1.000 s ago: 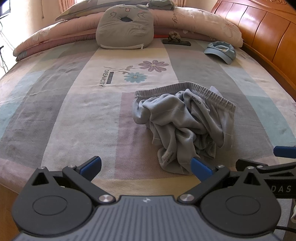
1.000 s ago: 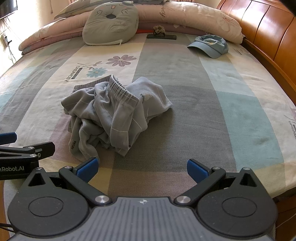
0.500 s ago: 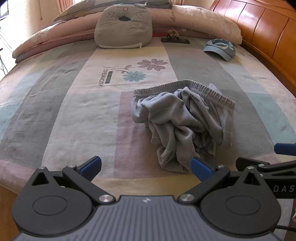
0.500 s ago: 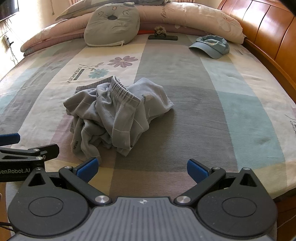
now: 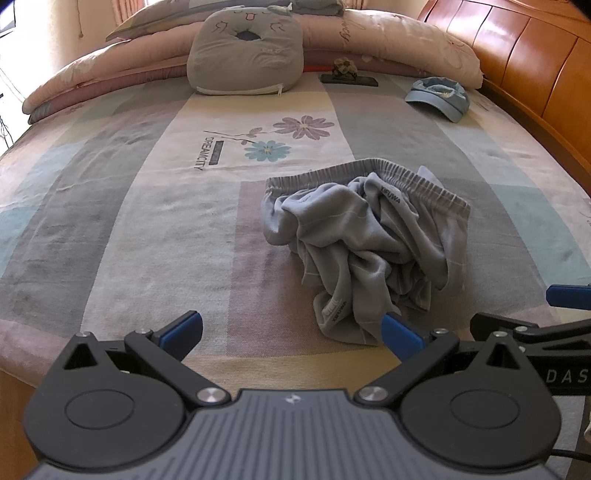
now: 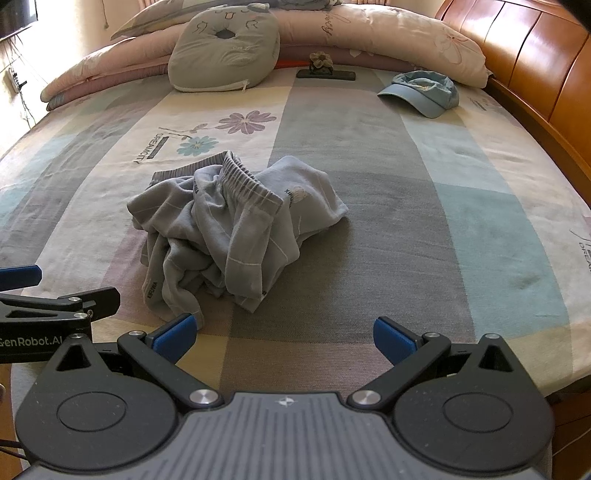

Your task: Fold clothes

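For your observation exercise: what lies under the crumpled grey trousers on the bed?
The grey trousers lie on the patchwork bedspread, which shows all around them. Whether anything else sits beneath the heap cannot be seen; the cloth covers it.

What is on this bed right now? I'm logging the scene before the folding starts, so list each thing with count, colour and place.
grey trousers: one, light grey, crumpled in a heap on the near middle of the bed
cap: one, light blue, far right, near the headboard
cushion: one, grey with a face, far middle, against the rolled quilt
quilt: one, pink, rolled along the far edge
dark flat object: one, black, with a small flower piece on top, beside the cushion
bedsheet: one, pastel patchwork with flowers
headboard: one, orange-brown wood, right
left gripper: one, black with blue pads, open, empty
right gripper: same, open, empty
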The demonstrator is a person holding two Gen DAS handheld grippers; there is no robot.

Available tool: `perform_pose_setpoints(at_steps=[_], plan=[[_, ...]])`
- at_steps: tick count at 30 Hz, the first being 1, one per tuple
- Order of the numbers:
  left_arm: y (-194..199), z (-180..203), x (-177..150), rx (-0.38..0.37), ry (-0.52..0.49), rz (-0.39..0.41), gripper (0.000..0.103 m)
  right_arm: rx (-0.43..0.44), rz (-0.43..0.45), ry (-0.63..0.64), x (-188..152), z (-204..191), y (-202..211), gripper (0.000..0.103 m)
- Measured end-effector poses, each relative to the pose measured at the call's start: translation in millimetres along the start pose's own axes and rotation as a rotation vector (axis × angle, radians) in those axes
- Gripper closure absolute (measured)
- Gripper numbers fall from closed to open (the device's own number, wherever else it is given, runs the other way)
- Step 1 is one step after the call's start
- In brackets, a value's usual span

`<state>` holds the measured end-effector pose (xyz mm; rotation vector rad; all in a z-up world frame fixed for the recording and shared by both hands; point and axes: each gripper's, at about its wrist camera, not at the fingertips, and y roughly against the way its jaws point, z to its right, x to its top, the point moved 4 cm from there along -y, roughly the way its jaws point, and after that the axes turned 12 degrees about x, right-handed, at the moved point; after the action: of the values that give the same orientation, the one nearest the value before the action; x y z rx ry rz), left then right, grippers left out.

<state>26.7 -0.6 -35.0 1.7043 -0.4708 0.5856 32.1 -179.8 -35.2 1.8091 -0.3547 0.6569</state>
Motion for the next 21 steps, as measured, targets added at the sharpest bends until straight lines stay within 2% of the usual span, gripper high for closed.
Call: perform_pose_setpoints(at_steps=[21], plan=[[-4.5, -4.2, -3.0, -0.006, 0.018, -0.001, 0.001, 0.014, 0.002, -0.002, -1.3, -1.9, -2.9, 0.000]])
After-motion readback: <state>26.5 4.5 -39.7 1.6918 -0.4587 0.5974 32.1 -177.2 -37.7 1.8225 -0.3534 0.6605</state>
